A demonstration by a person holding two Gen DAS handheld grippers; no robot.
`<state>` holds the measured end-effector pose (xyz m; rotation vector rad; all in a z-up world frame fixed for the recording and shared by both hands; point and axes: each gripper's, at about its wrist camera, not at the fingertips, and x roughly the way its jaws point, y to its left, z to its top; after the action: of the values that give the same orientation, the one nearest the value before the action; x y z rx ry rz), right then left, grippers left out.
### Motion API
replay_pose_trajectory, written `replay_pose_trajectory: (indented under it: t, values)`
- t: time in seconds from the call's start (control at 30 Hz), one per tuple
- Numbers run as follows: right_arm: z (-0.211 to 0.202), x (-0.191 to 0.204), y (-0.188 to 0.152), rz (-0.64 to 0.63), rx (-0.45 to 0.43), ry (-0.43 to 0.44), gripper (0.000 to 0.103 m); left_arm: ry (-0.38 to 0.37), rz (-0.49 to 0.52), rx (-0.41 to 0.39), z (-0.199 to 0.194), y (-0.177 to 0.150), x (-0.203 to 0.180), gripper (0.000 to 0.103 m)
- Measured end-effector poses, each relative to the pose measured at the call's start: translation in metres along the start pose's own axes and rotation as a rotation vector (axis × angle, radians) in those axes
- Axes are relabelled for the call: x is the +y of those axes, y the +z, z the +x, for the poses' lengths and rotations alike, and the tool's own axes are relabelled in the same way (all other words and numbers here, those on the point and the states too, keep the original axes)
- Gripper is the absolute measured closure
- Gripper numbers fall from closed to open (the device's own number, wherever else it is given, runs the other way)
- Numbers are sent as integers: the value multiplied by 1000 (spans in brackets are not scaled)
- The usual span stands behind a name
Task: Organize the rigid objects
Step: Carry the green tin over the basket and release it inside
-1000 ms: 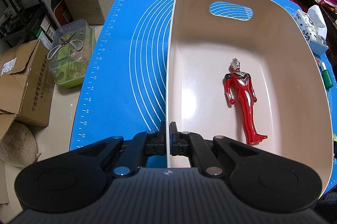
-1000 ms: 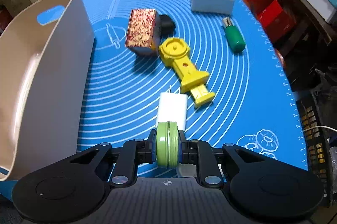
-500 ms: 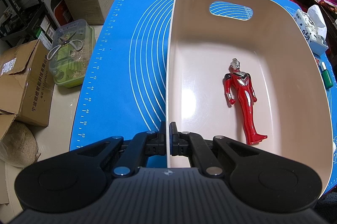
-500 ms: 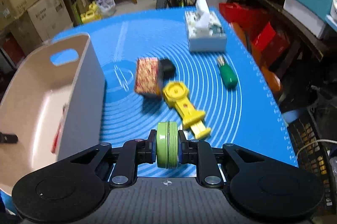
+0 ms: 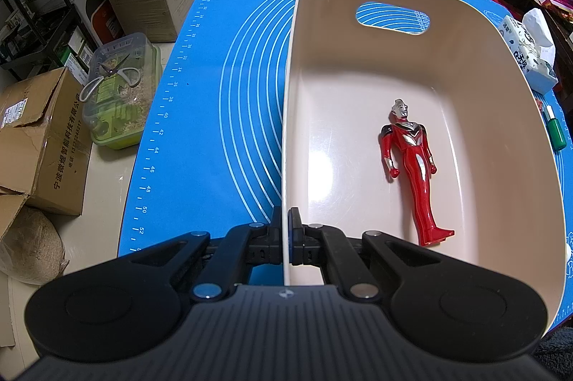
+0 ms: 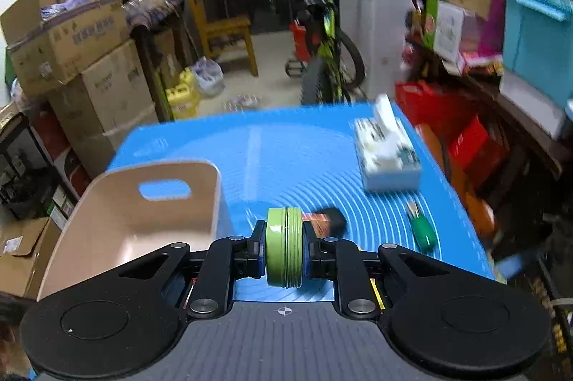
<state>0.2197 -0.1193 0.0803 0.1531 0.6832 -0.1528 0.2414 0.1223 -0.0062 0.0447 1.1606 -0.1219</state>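
My left hand-held gripper (image 5: 285, 230) is clamped on the near rim of the beige bin (image 5: 465, 65), its pads pinching the thin wall. A red toy figure (image 5: 412, 166) lies flat on the bin's floor. My right hand-held gripper (image 6: 284, 246) grips a round green tin (image 6: 284, 246) on edge between its pads, held above the blue mat (image 6: 293, 158) just right of the bin. On the mat beyond it lie a tissue box (image 6: 388, 158), a green-handled tool (image 6: 422, 232) and a partly hidden patterned box (image 6: 318, 223).
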Motion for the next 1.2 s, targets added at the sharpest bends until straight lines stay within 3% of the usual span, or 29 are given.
replay_pose_trajectory:
  t: [0.37, 0.63, 1.2]
  values:
    - [14, 57, 20, -62, -19, 89, 75, 1, 1, 0, 0, 0, 0, 99]
    - [33, 94, 13, -126, 20, 134, 75, 2, 3, 0, 1, 0, -2, 99]
    - [104, 135, -39, -221, 330, 154, 75, 2, 3, 0, 1, 0, -2, 99]
